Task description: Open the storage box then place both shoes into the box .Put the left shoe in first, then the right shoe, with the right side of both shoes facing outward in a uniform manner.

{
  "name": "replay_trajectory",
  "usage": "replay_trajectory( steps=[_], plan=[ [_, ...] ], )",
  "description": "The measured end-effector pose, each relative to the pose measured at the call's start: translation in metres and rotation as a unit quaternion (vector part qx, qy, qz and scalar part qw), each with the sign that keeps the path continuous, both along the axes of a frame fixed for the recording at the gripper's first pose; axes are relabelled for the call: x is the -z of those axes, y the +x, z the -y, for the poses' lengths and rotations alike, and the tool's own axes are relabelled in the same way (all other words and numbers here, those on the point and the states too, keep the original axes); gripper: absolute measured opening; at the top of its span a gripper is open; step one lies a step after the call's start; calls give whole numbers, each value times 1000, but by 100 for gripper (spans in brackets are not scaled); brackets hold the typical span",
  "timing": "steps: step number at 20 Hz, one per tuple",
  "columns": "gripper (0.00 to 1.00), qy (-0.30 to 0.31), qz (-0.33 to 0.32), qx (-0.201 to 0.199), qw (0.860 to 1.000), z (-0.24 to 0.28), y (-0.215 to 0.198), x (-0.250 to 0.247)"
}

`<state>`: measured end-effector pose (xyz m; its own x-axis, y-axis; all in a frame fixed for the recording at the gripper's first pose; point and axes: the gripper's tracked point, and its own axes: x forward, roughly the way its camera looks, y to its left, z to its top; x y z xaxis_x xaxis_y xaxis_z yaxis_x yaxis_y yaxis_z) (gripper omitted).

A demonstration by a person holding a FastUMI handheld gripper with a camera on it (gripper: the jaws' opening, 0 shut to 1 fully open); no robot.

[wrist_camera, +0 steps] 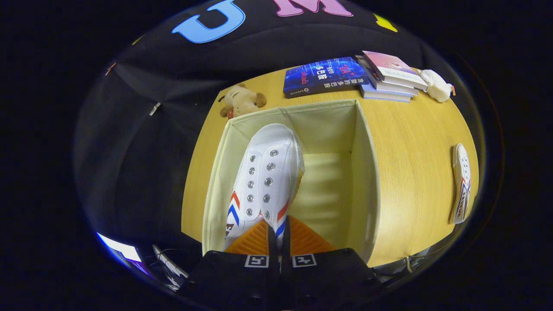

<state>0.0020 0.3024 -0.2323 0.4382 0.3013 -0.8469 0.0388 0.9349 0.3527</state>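
An open cream fabric storage box (365,172) stands on the wooden table, seen from above. My gripper (278,235) is shut on a white canvas shoe (263,172) with red and blue chevrons; both fingers pinch its heel edge. The shoe hangs toe-down inside the box, against the box's left wall, with its eyelets facing me. The box floor to the right of the shoe is bare. A second matching white shoe (461,183) lies on its side on the table, well to the right of the box.
Beyond the box lie a blue book (324,77) and a stack of books (389,77) with a white plush toy (437,85) beside them. A brown plush toy (239,101) sits behind the box's left corner. The table edge (194,172) runs close to the box's left wall.
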Motion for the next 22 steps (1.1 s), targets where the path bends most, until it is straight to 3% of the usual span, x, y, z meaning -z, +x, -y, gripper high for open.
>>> replay_trajectory(
  steps=[12,14,17,18,19,20,22],
  plan=[
    [7,-56,-87,-18,994,-17,-7,76],
    [19,-43,-87,-20,995,-22,-6,71],
    [66,-28,-71,-10,997,-21,1,60],
    [69,-17,-64,-7,998,-21,1,50],
    [87,-12,-53,-3,999,-18,2,38],
    [98,-5,-38,0,999,-14,1,20],
    [99,4,-7,2,1000,-6,0,-10]
  ],
)
